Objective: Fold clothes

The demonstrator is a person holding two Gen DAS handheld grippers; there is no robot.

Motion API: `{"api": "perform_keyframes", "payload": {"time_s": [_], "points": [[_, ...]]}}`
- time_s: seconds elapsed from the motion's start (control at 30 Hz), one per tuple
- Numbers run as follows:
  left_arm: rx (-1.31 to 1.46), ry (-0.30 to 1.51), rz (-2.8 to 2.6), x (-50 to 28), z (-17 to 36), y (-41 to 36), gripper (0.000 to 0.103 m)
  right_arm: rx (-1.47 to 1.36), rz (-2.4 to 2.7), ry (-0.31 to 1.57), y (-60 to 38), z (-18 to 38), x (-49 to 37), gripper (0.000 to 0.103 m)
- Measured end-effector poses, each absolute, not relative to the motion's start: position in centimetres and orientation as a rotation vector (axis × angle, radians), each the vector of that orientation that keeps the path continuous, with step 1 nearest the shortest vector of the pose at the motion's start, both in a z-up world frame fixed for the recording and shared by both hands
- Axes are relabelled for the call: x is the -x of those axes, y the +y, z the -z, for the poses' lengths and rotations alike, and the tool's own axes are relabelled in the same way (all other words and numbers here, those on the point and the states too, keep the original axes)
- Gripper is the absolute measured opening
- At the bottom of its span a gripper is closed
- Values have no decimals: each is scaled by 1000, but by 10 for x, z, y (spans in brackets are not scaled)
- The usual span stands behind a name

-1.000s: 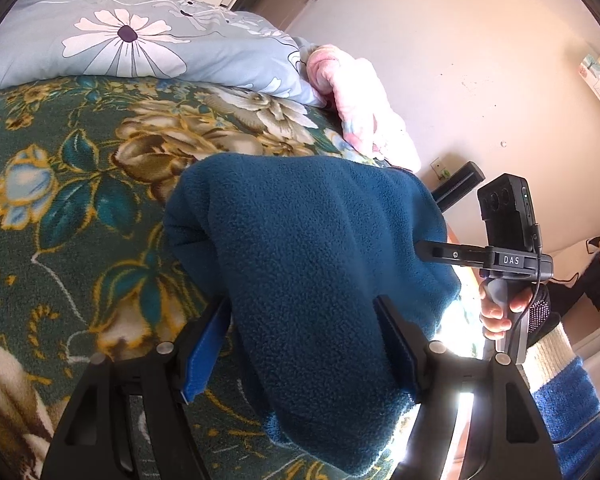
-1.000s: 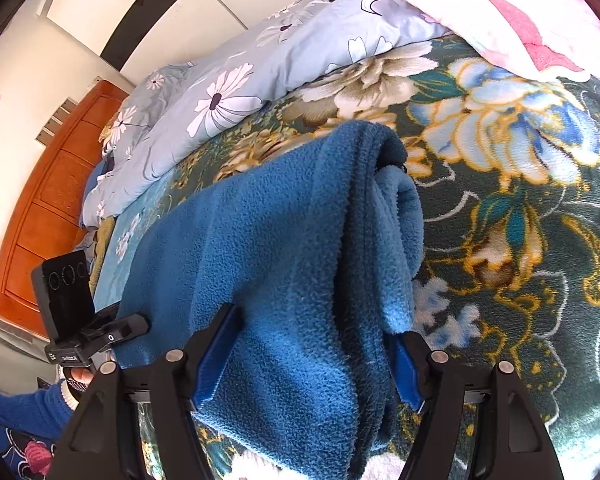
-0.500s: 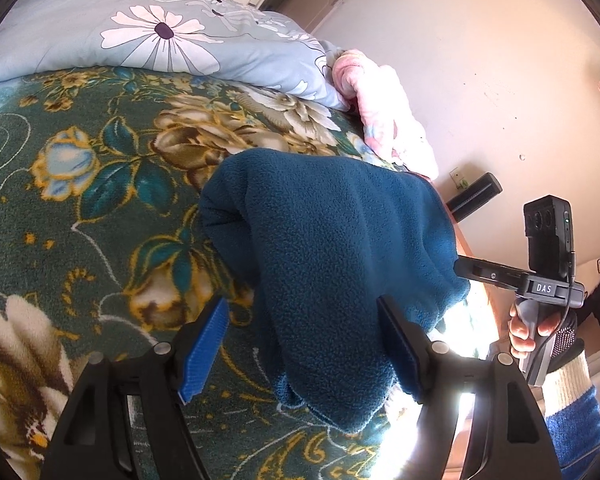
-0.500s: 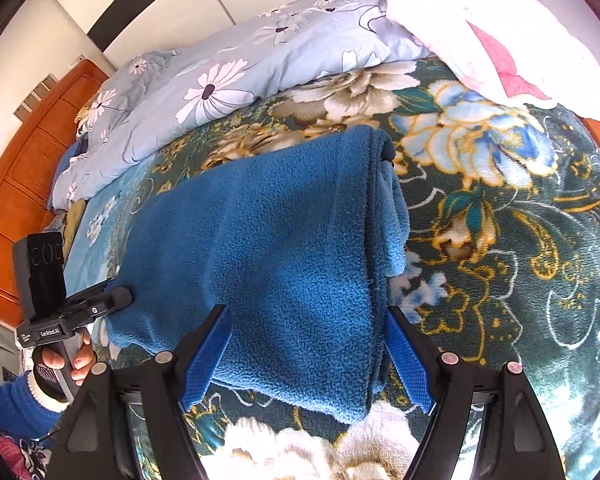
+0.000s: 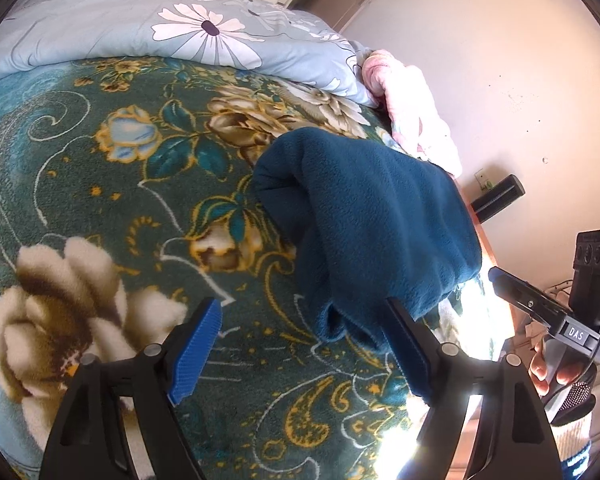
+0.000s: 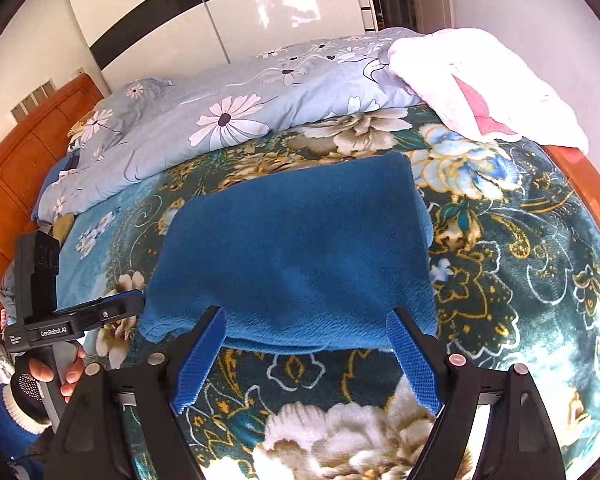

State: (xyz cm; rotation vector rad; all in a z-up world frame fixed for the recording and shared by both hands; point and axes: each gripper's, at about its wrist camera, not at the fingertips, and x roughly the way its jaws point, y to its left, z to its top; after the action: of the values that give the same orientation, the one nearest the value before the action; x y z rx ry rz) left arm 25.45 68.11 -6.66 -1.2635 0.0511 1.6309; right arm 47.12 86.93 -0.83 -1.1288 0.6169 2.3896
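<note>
A blue fleece garment (image 6: pixel 296 256) lies folded in a flat rectangle on the green floral blanket (image 6: pixel 512 280). In the left wrist view the same fleece (image 5: pixel 372 224) sits ahead and to the right, one end bunched. My left gripper (image 5: pixel 304 324) hangs above the blanket with its jaws opening; the fleece's near corner lies just past its right finger, untouched. My right gripper (image 6: pixel 306 344) is pulled back to the fleece's near edge, jaws opening, its pads clear of the cloth. Each gripper also shows in the other's view: the right gripper (image 5: pixel 540 312), and the left gripper (image 6: pixel 84 320) held in a hand.
A light blue flowered duvet (image 6: pixel 228 120) lies bunched across the far side of the bed. A pink and white cloth (image 6: pixel 484 84) rests at the far right corner. A wooden headboard (image 6: pixel 16 176) stands on the left, the bed's wooden edge (image 6: pixel 592 184) on the right.
Both grippers have let go of the fleece and drawn back from it with wider jaws. The fleece, earlier between the fingers, now lies flat on the blanket farther ahead.
</note>
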Motion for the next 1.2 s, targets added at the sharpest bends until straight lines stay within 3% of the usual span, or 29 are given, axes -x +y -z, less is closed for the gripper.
{"api": "perform_keyframes", "payload": {"time_s": [0.3, 0.47, 0.63, 0.7, 1.2], "points": [[1267, 137, -1643, -267, 67, 650, 85, 1122, -2314, 561, 817, 24, -480, 88], [1253, 172, -1648, -277, 62, 634, 93, 1108, -2286, 551, 796, 22, -483, 97], [1209, 205, -1664, -285, 53, 617, 97, 1095, -2268, 529, 769, 19, -484, 98], [1189, 210, -1667, -288, 48, 611, 103, 1089, -2251, 508, 759, 17, -484, 103], [1112, 203, -1768, -314, 5, 588, 103, 1104, -2166, 437, 724, -16, -489, 103]]}}
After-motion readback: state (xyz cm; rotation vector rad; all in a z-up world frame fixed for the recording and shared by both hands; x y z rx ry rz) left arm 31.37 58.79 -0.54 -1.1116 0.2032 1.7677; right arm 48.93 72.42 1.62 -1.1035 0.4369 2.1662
